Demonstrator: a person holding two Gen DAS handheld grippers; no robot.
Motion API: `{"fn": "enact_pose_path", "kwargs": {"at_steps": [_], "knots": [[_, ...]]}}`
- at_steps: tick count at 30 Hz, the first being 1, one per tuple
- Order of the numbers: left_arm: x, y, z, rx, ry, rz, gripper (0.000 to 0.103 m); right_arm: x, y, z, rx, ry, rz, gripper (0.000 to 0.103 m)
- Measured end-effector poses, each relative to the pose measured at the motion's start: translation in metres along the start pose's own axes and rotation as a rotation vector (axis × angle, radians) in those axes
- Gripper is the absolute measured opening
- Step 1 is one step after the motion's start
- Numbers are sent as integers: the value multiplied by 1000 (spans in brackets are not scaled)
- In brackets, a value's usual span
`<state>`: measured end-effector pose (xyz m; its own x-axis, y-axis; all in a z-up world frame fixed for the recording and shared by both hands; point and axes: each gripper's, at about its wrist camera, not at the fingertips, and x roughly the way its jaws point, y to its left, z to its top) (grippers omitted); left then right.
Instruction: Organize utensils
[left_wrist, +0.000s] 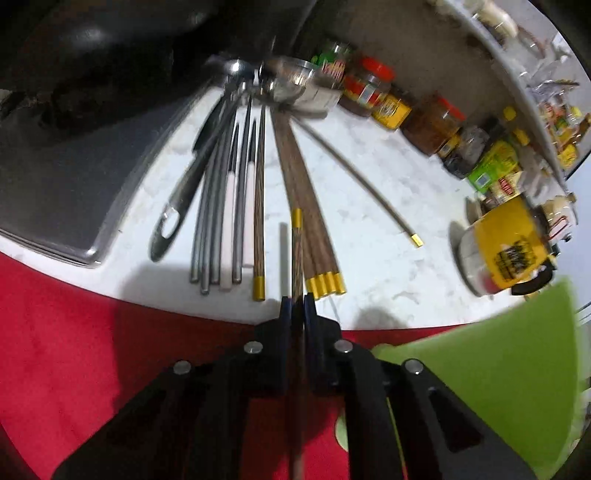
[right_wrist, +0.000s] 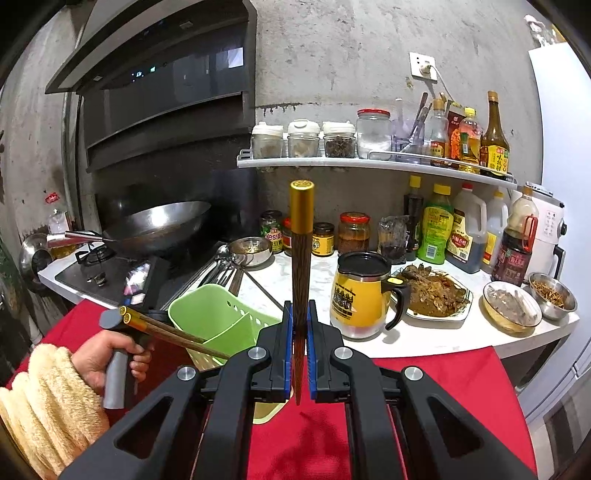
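My left gripper is shut on a wooden chopstick whose gold band points out over the counter edge. On the white counter lie fanned metal chopsticks, white-handled ones, a bundle of gold-tipped wooden chopsticks and one stray chopstick. My right gripper is shut on another wooden chopstick, held upright with its gold cap on top. A green divided basket sits just left of it. Two gold-capped chopsticks slant across the basket.
A person's hand in a fluffy sleeve grips the left handle. A yellow mug, a plate of food and bowls stand to the right. Jars and bottles line the wall. A wok sits on the stove. Red cloth hangs below the counter edge.
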<state>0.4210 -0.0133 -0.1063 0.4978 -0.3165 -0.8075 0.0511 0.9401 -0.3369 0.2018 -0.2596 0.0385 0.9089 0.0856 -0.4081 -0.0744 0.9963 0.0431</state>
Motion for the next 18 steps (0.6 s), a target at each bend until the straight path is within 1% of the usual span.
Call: {"fn": "enact_pose_path", "kwargs": {"at_steps": [4,6,7,10,12,15,18], "knots": [[-51,-1,-5,12,-95,-36,6,-6,0,1,8,-6,8,7],[-83,-5,-10,28,-155,-51,6,-10,1,3,8,-11,10,7],[-105,-8,-13,42,-202,-62,6,-12,1,3,9,-14,11,7],[-151,-17,-18,64,-310,-87,6,-18,2,7,10,-36,11,7],[-183,-26,-21,77,-397,-117,6,-22,4,12,8,-62,18,7],[-222,-49,-23,106,-524,-169,6,-24,7,24,-3,-105,23,7],[-245,-76,-17,140,-632,-211,6,-26,10,35,-13,-149,26,7]]}}
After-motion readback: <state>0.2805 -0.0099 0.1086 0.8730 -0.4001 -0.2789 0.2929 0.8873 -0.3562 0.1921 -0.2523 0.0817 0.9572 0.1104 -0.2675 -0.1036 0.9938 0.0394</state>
